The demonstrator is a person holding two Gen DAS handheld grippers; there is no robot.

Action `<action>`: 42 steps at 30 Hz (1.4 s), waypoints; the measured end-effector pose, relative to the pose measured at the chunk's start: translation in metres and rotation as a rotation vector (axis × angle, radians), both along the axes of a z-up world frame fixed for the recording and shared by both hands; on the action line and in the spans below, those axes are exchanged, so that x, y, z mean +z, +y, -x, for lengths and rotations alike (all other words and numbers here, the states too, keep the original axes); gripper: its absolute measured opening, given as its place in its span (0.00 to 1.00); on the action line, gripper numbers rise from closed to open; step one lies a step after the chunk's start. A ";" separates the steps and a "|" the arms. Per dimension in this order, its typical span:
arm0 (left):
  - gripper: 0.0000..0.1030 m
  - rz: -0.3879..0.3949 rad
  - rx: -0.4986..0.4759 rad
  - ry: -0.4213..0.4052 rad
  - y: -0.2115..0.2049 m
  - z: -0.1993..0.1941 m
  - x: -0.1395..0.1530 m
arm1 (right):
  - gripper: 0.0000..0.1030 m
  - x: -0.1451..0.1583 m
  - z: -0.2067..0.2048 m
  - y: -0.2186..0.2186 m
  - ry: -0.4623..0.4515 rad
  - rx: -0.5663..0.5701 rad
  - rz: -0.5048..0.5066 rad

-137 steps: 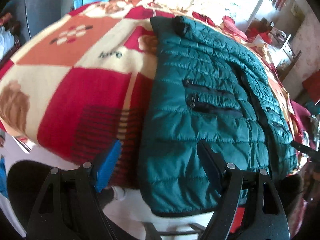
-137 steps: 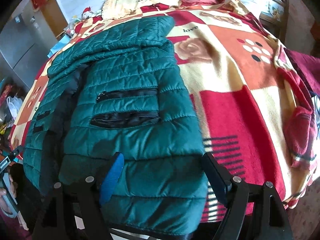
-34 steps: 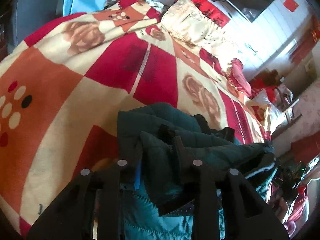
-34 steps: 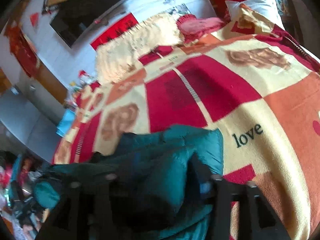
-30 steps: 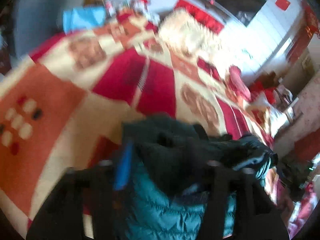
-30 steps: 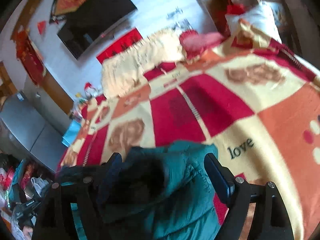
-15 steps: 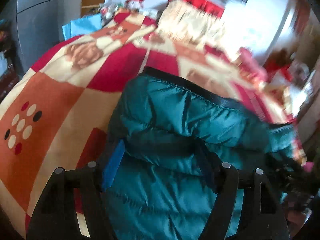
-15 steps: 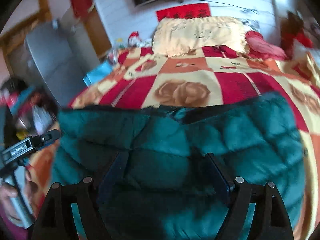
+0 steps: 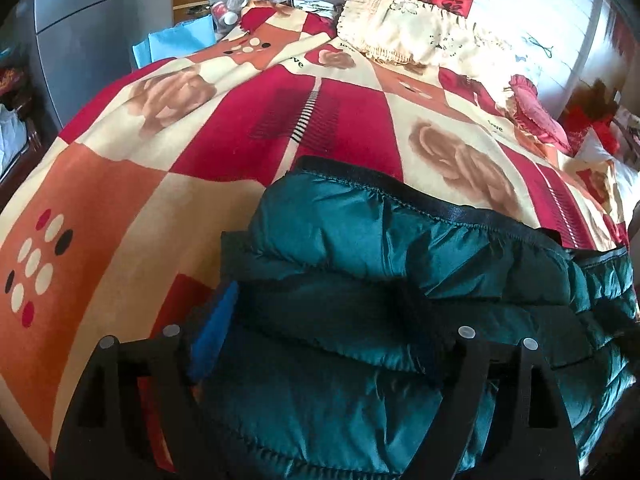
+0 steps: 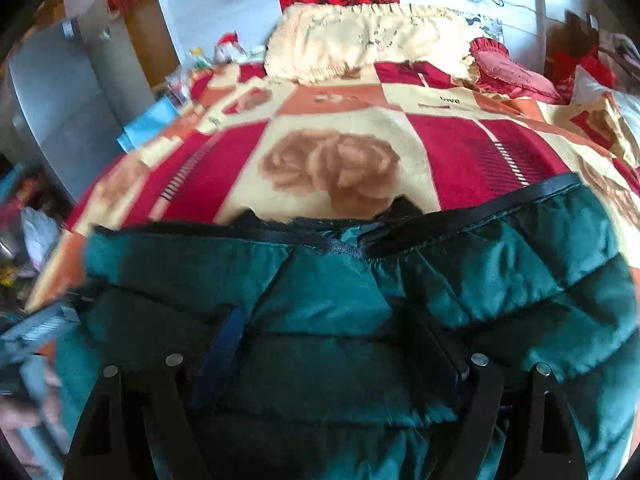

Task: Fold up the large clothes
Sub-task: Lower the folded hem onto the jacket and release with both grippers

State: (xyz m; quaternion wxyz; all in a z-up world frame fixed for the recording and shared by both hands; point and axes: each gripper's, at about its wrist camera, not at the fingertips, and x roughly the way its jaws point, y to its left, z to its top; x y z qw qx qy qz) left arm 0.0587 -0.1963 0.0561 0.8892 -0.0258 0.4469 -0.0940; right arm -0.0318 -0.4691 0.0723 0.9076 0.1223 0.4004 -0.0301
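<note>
Left wrist view shows my left gripper [image 9: 320,312] with its jaws opening wide, the puffy teal jacket [image 9: 400,280] bulging between them while the pads no longer pinch it. On the right wrist view my right gripper [image 10: 328,332] stands just as wide over the same jacket [image 10: 340,300], its fingers astride a quilted fold without squeezing it. Beyond both, the jacket lies folded over on the bed's red, orange and cream blanket [image 9: 160,184], black-trimmed hem uppermost, with a cream fringed pillow [image 9: 408,36] at the far end.
</note>
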 end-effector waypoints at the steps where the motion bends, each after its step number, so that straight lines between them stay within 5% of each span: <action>1: 0.80 0.000 0.002 -0.001 0.000 -0.001 0.000 | 0.80 0.010 0.010 -0.005 -0.037 -0.002 -0.004; 4: 0.81 -0.013 0.004 -0.009 -0.003 0.000 0.000 | 0.80 0.029 0.031 -0.026 -0.080 -0.057 0.074; 8: 0.83 -0.025 0.007 -0.017 -0.006 -0.002 -0.002 | 0.80 0.024 0.033 -0.063 -0.016 -0.139 0.179; 13: 0.88 -0.033 0.009 -0.016 -0.008 -0.005 -0.003 | 0.82 -0.011 0.019 -0.099 0.093 -0.198 0.121; 19: 0.90 -0.049 0.014 -0.013 -0.013 -0.013 -0.007 | 0.89 -0.028 0.012 -0.107 0.085 -0.225 0.091; 31: 0.90 -0.004 -0.008 -0.075 0.013 0.023 0.028 | 0.88 0.035 0.084 -0.065 -0.062 -0.115 0.065; 42: 0.90 -0.051 -0.042 -0.090 0.019 0.059 0.023 | 0.89 -0.005 0.088 -0.040 0.014 -0.129 0.120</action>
